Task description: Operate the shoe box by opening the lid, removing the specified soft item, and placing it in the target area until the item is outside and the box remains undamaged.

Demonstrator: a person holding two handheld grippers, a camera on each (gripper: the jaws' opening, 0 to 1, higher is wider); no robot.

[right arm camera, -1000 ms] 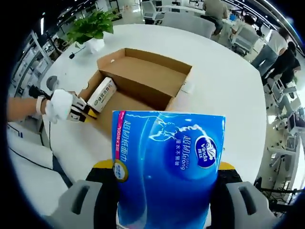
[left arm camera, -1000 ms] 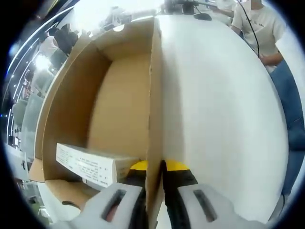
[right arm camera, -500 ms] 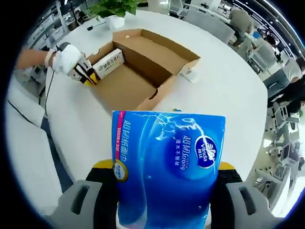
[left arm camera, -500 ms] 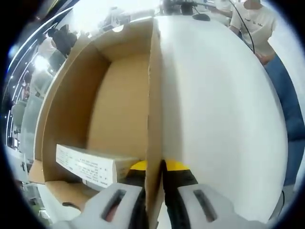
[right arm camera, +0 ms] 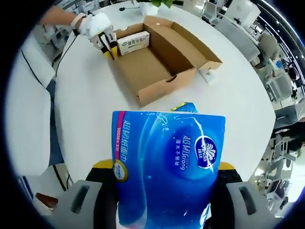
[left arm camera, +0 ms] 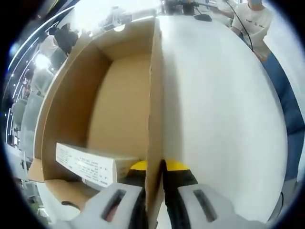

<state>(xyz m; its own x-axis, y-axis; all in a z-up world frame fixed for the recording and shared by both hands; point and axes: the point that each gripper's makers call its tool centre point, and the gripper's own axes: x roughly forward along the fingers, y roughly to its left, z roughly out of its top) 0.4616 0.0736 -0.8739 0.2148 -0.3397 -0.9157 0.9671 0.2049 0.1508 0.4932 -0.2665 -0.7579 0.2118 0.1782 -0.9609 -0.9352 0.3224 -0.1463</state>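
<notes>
The open cardboard shoe box [right arm camera: 159,59] lies on the white table [right arm camera: 95,119]. My left gripper [left arm camera: 155,183] is shut on the box's side wall [left arm camera: 155,109], one jaw inside and one outside. In the right gripper view the left gripper [right arm camera: 106,44] shows at the box's far end, held by a gloved hand [right arm camera: 94,24]. My right gripper [right arm camera: 164,174] is shut on a blue soft tissue pack [right arm camera: 167,157], held up above the table, outside the box. The pack hides the jaws' tips. A small white carton [left arm camera: 88,164] lies inside the box.
A blue and yellow edge [right arm camera: 185,107] of something peeks out behind the pack, on the table near the box. A small white card [right arm camera: 209,75] lies beside the box. Chairs and people ring the table; a potted plant [right arm camera: 157,4] stands at its far edge.
The right gripper view has swung and drawn back from the box with the pack still held; the box now sits higher and turned. The left gripper keeps its hold on the wall.
</notes>
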